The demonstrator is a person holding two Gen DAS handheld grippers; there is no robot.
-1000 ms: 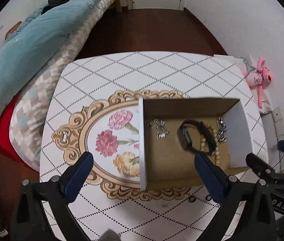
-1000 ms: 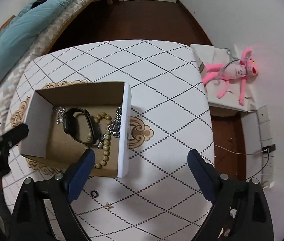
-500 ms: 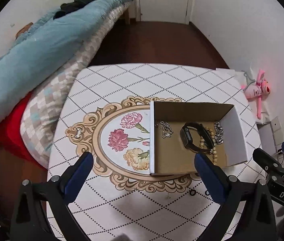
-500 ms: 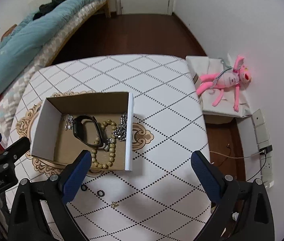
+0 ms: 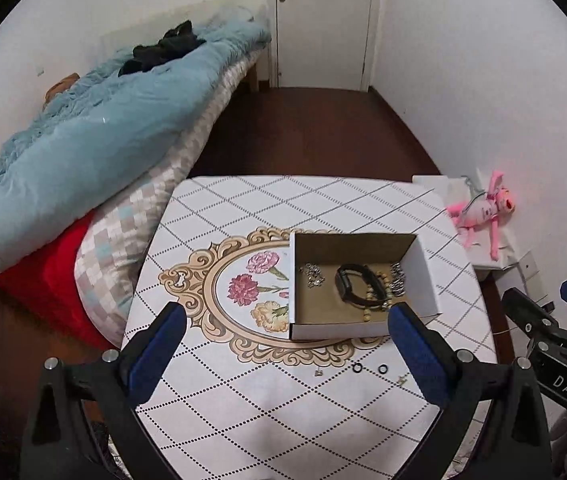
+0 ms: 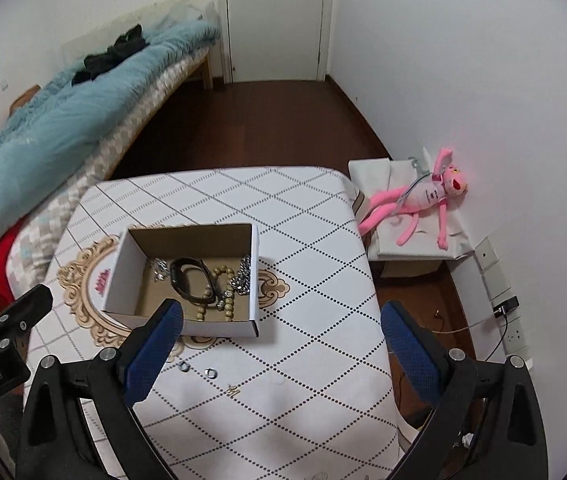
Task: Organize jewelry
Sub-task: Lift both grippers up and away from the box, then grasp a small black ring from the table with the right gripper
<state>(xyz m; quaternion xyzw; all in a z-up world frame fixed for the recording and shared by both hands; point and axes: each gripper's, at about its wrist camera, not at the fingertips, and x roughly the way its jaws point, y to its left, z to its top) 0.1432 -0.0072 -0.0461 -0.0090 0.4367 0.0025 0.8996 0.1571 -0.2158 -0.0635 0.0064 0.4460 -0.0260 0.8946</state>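
Note:
An open cardboard box [image 5: 423,276] [image 6: 121,272] sits on the patterned table. Inside lie a black wristband [image 5: 347,284] [image 6: 189,280], a beaded bracelet [image 5: 377,292] [image 6: 225,300] and silver chains [image 5: 313,274] [image 6: 243,274]. Two small rings [image 5: 369,369] [image 6: 195,369] and a small gold earring [image 5: 402,379] [image 6: 233,390] lie loose on the table in front of the box. My left gripper [image 5: 283,356] and right gripper [image 6: 281,352] are both open and empty, held back above the table's near edge.
A bed with a blue duvet [image 5: 83,152] runs along the left of the table. A pink plush toy [image 6: 419,200] lies on a low white box [image 6: 411,240] to the right by the wall. Wall sockets and a cable [image 6: 503,312] are at the right.
Both grippers have pulled back and risen away from the box, so the box looks smaller and more of the room shows. The loose rings on the table came into view.

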